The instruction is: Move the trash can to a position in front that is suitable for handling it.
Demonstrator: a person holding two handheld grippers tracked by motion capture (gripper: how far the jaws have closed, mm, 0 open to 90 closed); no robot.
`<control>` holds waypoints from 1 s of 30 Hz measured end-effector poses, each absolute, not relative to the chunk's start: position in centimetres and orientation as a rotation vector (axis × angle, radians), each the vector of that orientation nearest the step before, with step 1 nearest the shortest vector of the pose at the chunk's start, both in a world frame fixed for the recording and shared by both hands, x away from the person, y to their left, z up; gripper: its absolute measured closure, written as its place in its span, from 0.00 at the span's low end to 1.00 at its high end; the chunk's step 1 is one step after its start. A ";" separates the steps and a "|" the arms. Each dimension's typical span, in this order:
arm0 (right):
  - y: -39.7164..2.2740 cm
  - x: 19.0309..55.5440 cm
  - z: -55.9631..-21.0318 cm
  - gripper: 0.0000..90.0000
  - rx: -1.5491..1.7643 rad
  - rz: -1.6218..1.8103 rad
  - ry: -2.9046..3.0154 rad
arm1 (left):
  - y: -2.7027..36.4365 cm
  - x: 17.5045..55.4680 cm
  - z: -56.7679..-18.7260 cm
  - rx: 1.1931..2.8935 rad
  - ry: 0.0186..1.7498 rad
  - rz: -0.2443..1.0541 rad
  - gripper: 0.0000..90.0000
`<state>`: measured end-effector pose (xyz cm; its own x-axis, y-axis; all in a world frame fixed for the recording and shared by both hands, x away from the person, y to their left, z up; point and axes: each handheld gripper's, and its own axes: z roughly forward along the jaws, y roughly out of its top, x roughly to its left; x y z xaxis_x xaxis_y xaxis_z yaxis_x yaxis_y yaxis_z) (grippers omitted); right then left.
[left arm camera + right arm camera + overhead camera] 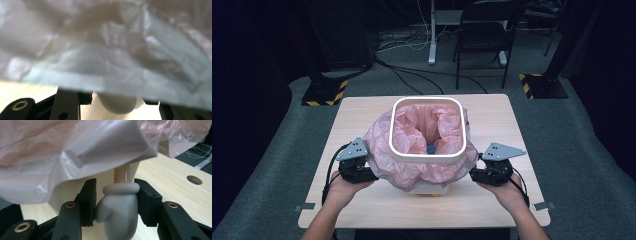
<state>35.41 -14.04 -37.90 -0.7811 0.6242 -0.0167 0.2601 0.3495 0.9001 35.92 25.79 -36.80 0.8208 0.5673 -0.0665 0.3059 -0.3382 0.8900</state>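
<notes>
My right tongs (113, 192) are clamped on a pale grey, mitten-shaped rubbery handle (120, 210) that stands off the side of a cream plastic bin (75, 195); both black pads press its rounded top. My left tongs (113, 100) are at the opposite side of the bin, where a matching pale rounded knob (117, 103) sits between the jaws. The overhanging bag hides their tips, so I cannot tell whether they have closed on it.

The bin stands at the middle of the light wooden worktop (492, 200), with the tongs touching its left and right flanks near its base. A thin pink plastic liner bag (424, 127) is draped inside and spills over the outside. A white rounded-square ring (427, 157) lies on top of the bin's mouth, holding the bag down. Inside the bin, towards my side, lies a small blue object (431, 148), too small to name.

I judge that I am taking the bin by its handles. To do it well I should confirm the left grip, keep both sides level, and avoid pinching loose bag film.

Count: two tongs, one bin, one bag, one ring, two handles, one blue item.
</notes>
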 end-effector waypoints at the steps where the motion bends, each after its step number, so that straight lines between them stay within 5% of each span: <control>1: -14.1 35.4 -37.9 0.59 0.779 1.411 2.260 | 25.8 36.0 -36.9 1.939 0.657 0.305 0.58; 12: -14.0 35.5 -38.0 0.51 0.807 1.434 2.265 | 26.4 35.6 -37.3 1.945 0.674 0.327 0.57; 30: -15.4 34.3 -37.7 0.49 0.850 1.478 2.255 | 28.0 35.1 -36.7 1.904 0.734 0.350 0.36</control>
